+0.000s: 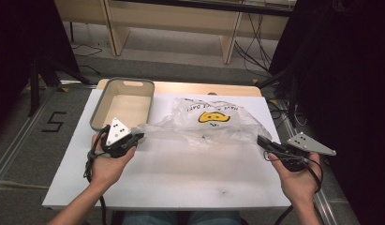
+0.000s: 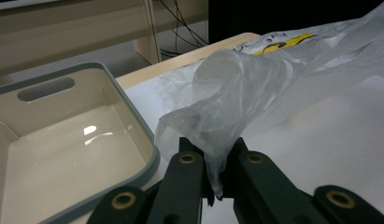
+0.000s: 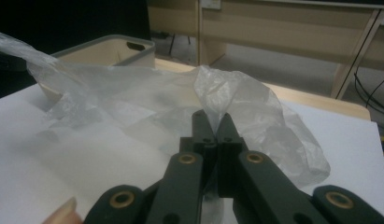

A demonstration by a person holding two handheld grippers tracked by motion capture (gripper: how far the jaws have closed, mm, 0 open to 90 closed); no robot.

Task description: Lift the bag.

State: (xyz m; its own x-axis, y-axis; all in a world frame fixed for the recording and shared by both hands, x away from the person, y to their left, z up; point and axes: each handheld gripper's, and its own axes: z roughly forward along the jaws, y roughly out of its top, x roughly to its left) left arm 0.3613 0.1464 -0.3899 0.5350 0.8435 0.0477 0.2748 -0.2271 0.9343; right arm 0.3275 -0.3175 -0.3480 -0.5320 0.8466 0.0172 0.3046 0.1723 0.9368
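A clear plastic bag [image 1: 209,123] with a yellow smiley print lies stretched across the white table [image 1: 181,173]. My left gripper [image 1: 139,136] is shut on the bag's left end, just in front of the tray. In the left gripper view the film [image 2: 236,93] bunches up from between the closed jaws of my left gripper [image 2: 216,154]. My right gripper [image 1: 261,140] is shut on the bag's right end near the table's right edge. In the right gripper view the crumpled bag [image 3: 147,102] rises from the pinched jaws of my right gripper [image 3: 216,122].
A beige tray with a grey rim [image 1: 99,108] stands with nothing in it at the table's back left; its wall [image 2: 133,107] lies close to my left jaws. Wooden furniture legs [image 1: 230,40] and cables [image 1: 255,51] are on the floor beyond the table.
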